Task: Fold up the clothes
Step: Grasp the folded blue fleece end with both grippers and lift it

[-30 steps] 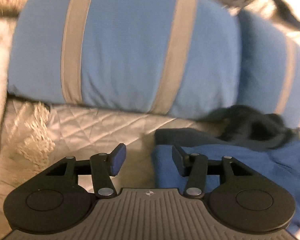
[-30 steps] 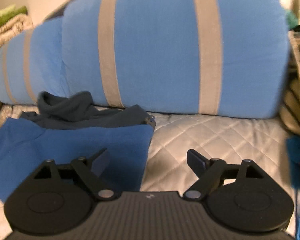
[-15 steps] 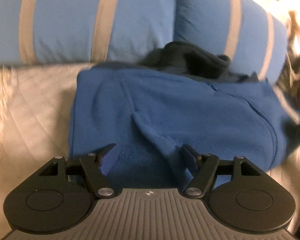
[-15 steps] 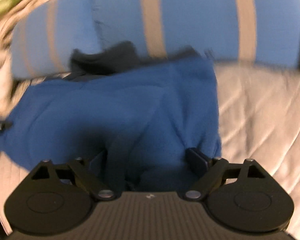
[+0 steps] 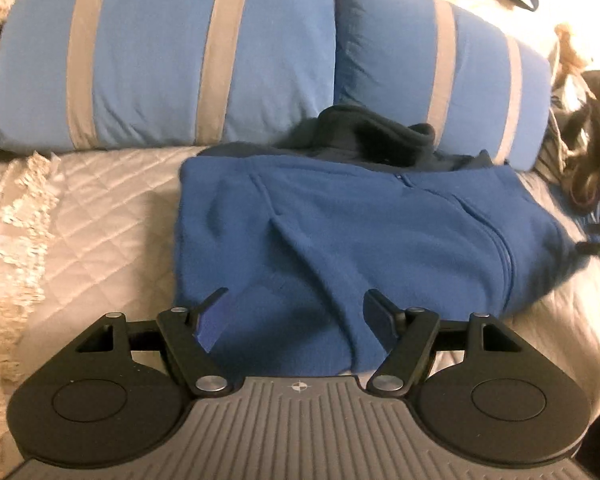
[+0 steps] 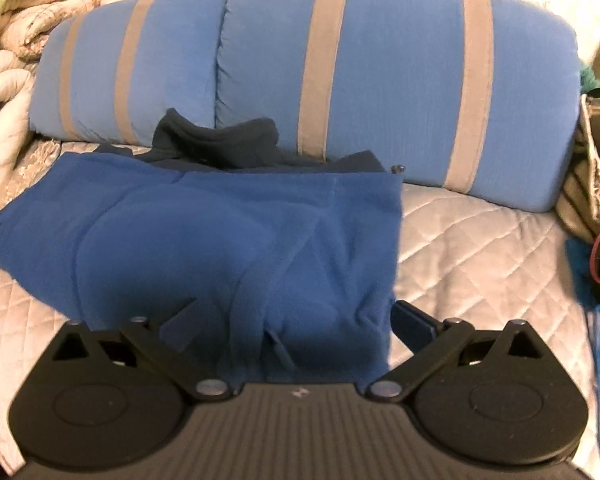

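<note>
Hand-held grippers (image 5: 296, 312) (image 6: 296, 324), two; pillows (image 5: 168, 52) (image 5: 440, 68), two

Two black handheld grippers with ribbed grey bodies

The left gripper (image 5: 294, 312) and right gripper (image 6: 296, 326) each had black linkage arms, silver pivot screws, two round black discs, blue finger pads and a small centre mark.

Warm, dim indoor light, seemingly from above, with soft blur throughout, glare at the upper corners and fisheye bending at the edges.
</note>
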### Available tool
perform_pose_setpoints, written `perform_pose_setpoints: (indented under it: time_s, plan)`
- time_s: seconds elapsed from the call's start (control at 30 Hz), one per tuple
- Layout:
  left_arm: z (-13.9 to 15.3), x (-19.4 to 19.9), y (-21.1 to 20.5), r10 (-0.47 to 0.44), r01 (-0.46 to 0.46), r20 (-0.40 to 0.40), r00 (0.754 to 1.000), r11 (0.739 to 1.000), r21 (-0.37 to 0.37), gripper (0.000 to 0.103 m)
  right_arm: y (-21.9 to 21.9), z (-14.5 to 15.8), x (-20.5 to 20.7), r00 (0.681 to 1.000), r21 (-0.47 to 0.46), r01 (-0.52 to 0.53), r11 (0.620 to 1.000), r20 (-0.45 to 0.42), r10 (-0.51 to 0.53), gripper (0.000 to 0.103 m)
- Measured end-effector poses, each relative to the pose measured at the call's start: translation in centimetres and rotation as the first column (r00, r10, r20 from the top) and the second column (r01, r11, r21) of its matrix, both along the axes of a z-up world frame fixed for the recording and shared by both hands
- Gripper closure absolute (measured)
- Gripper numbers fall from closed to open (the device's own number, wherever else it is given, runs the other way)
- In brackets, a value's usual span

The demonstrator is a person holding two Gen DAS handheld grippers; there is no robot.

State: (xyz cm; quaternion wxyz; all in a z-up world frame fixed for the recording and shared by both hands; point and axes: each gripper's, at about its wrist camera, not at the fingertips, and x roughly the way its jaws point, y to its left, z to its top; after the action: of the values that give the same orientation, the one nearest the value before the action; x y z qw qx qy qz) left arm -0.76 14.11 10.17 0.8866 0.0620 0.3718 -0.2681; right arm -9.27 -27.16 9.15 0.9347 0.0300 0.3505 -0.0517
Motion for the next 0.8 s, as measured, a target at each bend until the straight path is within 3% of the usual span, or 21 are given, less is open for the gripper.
perform_pose_setpoints:
  time_s: [0.2,0.3,0.4,0.47,0.5,0.53,0.6,0.63,0.67,0.7,0.8]
  plan:
    - [0.2,-2.2,0.9,-0.06,0.051,0.097,0.993,0.994,0.095,0.03,1.3,-0.6,-0.8,0.997,-0.116,-0.072,0.991,-0.035,0.068,0.0]
    - [-0.1,-3.5,0.4,-0.138,0.104,0.177,0.975,0.977,0.189,0.03,1.9,-0.9,-1.2,0.993,-0.172,-0.108,0.979,-0.055,0.1,0.0]
    - [-1.0,-4.8,-0.6,-0.221,0.141,0.248,0.943,0.942,0.304,0.03,2.5,-1.2,-1.6,0.988,-0.227,-0.145,0.963,-0.077,0.131,0.0]
    - [-1.4,-4.8,-0.7,-0.216,0.133,0.251,0.944,0.941,0.313,0.03,2.9,-1.4,-1.9,0.984,-0.263,-0.17,0.95,-0.093,0.151,0.0]
    - [-1.4,-4.5,-0.5,-0.182,0.111,0.241,0.953,0.953,0.284,0.03,3.0,-1.5,-2.0,0.983,-0.266,-0.174,0.948,-0.099,0.153,0.0]
    - [-1.3,-4.1,-0.1,-0.141,0.083,0.228,0.963,0.966,0.245,0.03,2.4,-1.5,-1.8,0.988,-0.206,-0.141,0.968,-0.097,0.124,0.0]
    - [-0.7,-3.1,1.5,0.006,-0.02,0.162,0.987,0.996,0.082,0.03,1.2,-1.4,-1.5,0.994,-0.079,-0.066,0.995,-0.096,0.058,0.0]
    - [-0.5,-2.6,2.9,0.108,-0.105,0.093,0.99,0.994,-0.035,0.03,0.1,-1.2,-1.6,0.996,0.01,0.009,1.0,-0.09,-0.008,0.0]
    - [-0.6,-2.1,4.4,0.189,-0.185,0.015,0.982,0.973,-0.139,0.03,-1.1,-1.1,-1.7,0.993,0.103,0.086,0.991,-0.09,-0.077,0.0]
    - [-0.8,-1.7,5.9,0.257,-0.27,-0.083,0.963,0.93,-0.248,0.03,-2.6,-1.3,-2.0,0.983,0.213,0.172,0.962,-0.097,-0.154,0.0]
    - [-2.1,-1.2,9.3,0.337,-0.448,-0.31,0.889,0.783,-0.433,0.03,-6.8,-3.0,-3.5,0.94,0.551,0.336,0.764,-0.146,-0.308,0.0]
